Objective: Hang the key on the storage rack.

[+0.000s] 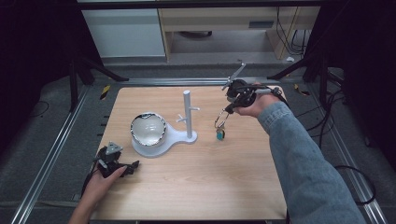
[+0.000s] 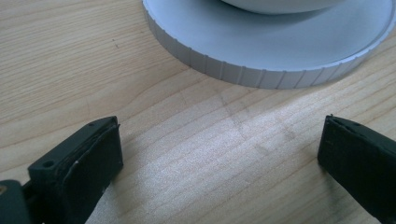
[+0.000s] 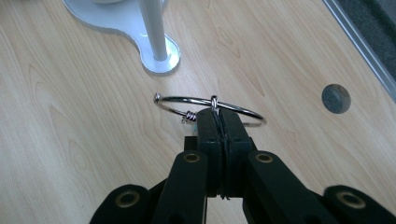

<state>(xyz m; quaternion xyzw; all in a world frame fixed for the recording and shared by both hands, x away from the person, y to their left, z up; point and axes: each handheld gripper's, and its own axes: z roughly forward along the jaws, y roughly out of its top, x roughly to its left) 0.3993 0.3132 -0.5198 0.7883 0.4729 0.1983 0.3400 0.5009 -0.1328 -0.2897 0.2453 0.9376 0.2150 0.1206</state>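
The right tool (image 3: 222,122) is clamped on a silver wire bangle (image 3: 210,107), holding it above the wooden counter (image 1: 196,177), just right of the white stand's post (image 1: 187,114). A small teal charm (image 1: 220,134) hangs beneath it. The left tool (image 2: 219,154) rests on the counter with its jaws wide apart, near the stand's round base (image 2: 261,51), which carries a bowl (image 1: 148,129).

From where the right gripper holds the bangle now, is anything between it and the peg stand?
Nothing visible. The right gripper is shut on the bangle, held above bare table right of the peg stand. The bowl sits on the stand's far side.
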